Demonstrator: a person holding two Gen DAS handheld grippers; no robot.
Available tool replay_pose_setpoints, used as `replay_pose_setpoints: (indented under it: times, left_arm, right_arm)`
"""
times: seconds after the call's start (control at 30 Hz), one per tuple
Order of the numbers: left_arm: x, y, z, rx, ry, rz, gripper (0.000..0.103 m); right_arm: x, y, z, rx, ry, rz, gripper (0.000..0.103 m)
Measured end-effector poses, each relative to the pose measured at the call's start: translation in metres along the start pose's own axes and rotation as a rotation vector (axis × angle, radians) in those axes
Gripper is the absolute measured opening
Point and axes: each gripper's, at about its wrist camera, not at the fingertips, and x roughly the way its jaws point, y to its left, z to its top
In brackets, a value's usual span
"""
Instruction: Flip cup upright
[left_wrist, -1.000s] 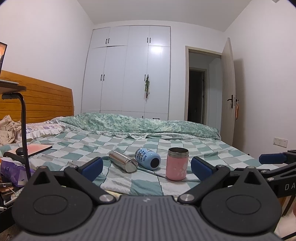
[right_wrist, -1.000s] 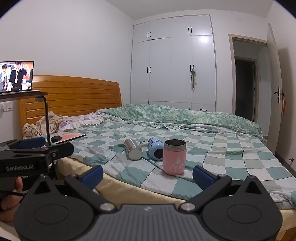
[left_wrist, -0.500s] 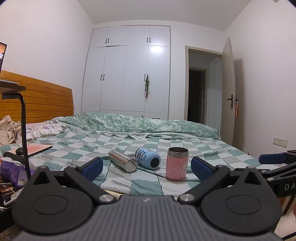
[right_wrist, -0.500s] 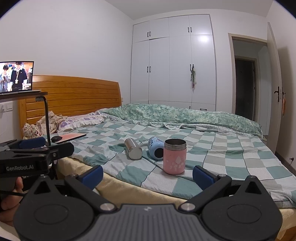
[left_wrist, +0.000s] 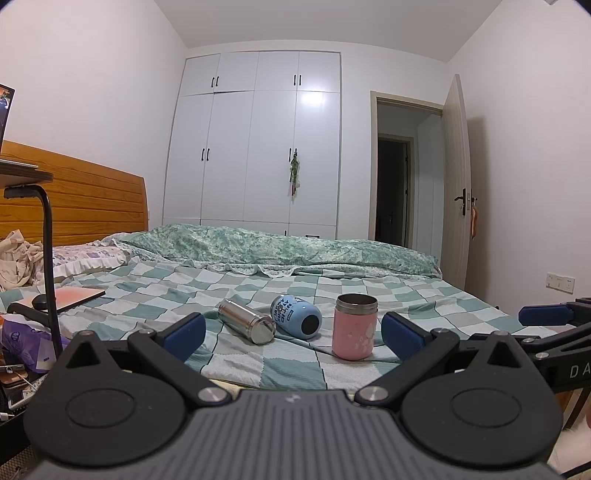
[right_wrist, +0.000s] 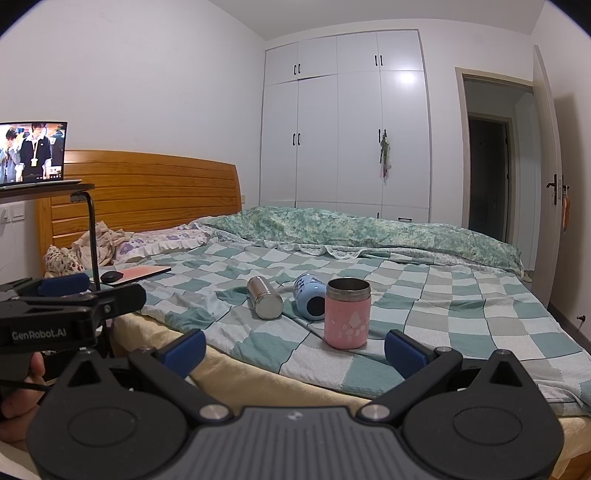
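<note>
Three cups rest on the checked bedspread. A pink cup (left_wrist: 354, 326) (right_wrist: 347, 314) stands upright with its steel rim up. A blue cup (left_wrist: 295, 315) (right_wrist: 309, 301) lies on its side, its dark end toward me. A steel cup (left_wrist: 245, 321) (right_wrist: 264, 302) lies on its side to the left of it. My left gripper (left_wrist: 291, 336) is open and empty, short of the bed's near edge. My right gripper (right_wrist: 293, 349) is open and empty, also short of the edge, to the right of the left one.
A black stand (left_wrist: 48, 258) with a laptop (right_wrist: 33, 153) stands at the bed's left side. A pink notebook and a mouse (right_wrist: 110, 276) lie near it. A folded green quilt (left_wrist: 280, 247) lies across the far side. A wardrobe and open door stand behind.
</note>
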Motion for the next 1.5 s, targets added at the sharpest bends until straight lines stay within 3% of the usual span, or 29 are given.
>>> replay_pose_setpoints:
  times: [0.53, 0.8, 1.0, 1.27, 1.5]
  left_arm:
    - [0.0, 0.0, 0.0, 0.002, -0.004, 0.003, 0.103]
    - [0.018, 0.015, 0.006, -0.033, 0.042, -0.008, 0.103]
    - [0.061, 0.033, 0.022, -0.021, 0.068, 0.034, 0.103]
    - [0.128, 0.05, 0.042, -0.107, 0.143, 0.023, 0.103]
    - [0.187, 0.053, 0.045, -0.094, 0.184, 0.019, 0.103]
  right_arm:
    - [0.001, -0.001, 0.0, -0.001, -0.003, -0.002, 0.103]
    - [0.011, -0.01, 0.008, 0.009, -0.012, 0.011, 0.103]
    - [0.069, -0.032, 0.036, 0.029, 0.003, 0.037, 0.103]
    - [0.16, -0.054, 0.076, 0.073, 0.06, 0.113, 0.103]
    - [0.222, -0.062, 0.1, 0.125, 0.079, 0.172, 0.102]
